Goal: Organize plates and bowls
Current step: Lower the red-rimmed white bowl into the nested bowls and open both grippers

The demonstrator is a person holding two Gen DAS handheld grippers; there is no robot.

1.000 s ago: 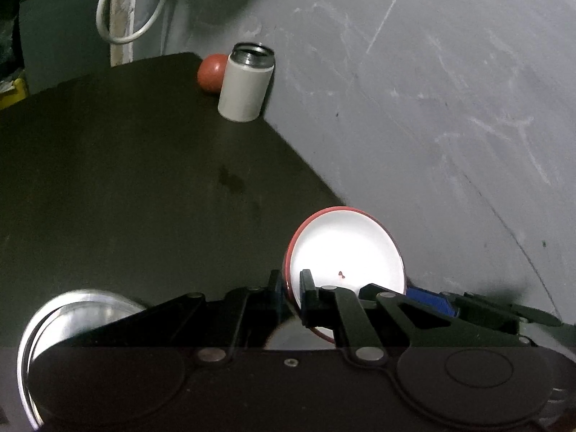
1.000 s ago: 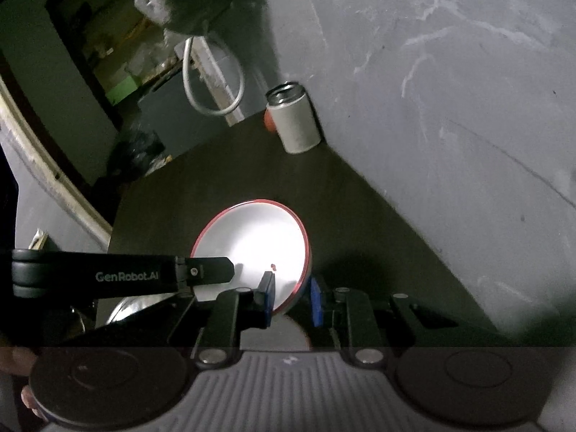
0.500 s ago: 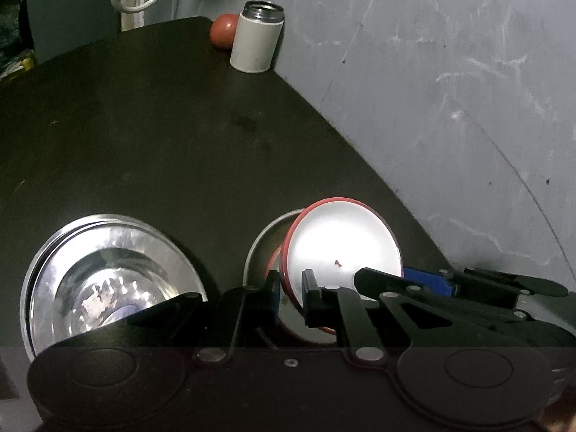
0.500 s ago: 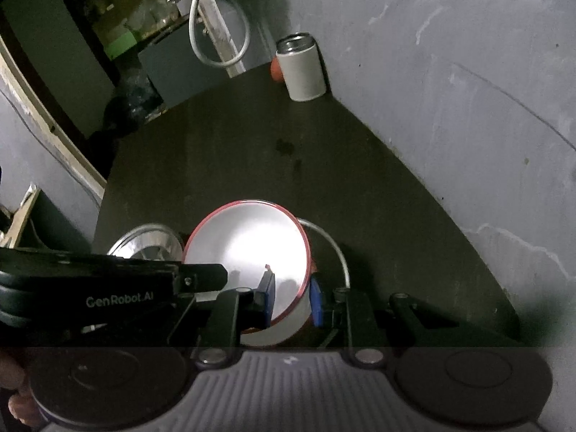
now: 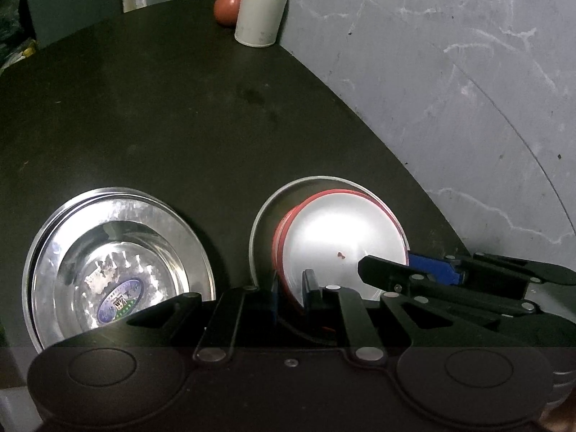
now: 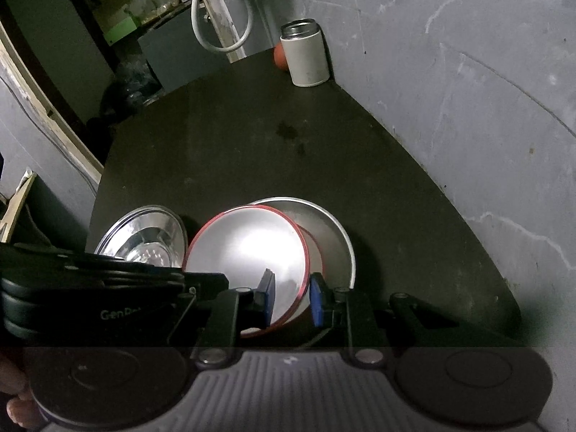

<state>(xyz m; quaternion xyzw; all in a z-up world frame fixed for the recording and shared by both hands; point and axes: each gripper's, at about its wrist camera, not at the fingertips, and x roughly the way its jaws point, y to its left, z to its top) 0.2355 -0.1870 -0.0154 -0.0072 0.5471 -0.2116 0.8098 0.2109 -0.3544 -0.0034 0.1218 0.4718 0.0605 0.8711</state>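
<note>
1. Both grippers, left gripper (image 5: 291, 289) and right gripper (image 6: 291, 297), pinch the near rim of the red-rimmed bowl (image 5: 342, 241).
2. It sits tilted in the steel plate (image 5: 261, 223), right of the steel bowls (image 5: 115, 262).
3. Stacking step; next, likely level it, then release.

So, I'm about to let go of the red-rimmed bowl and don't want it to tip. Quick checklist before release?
1. Red-rimmed bowl over the metal plate: ok.
2. Bowl level: not ok, it looks tilted.
3. Bowl resting on the red bowl beneath: cannot tell.
4. Left gripper on the rim: ok.
5. Right gripper on the rim: ok.
6. Steel bowls apart from the stack: ok.
</note>
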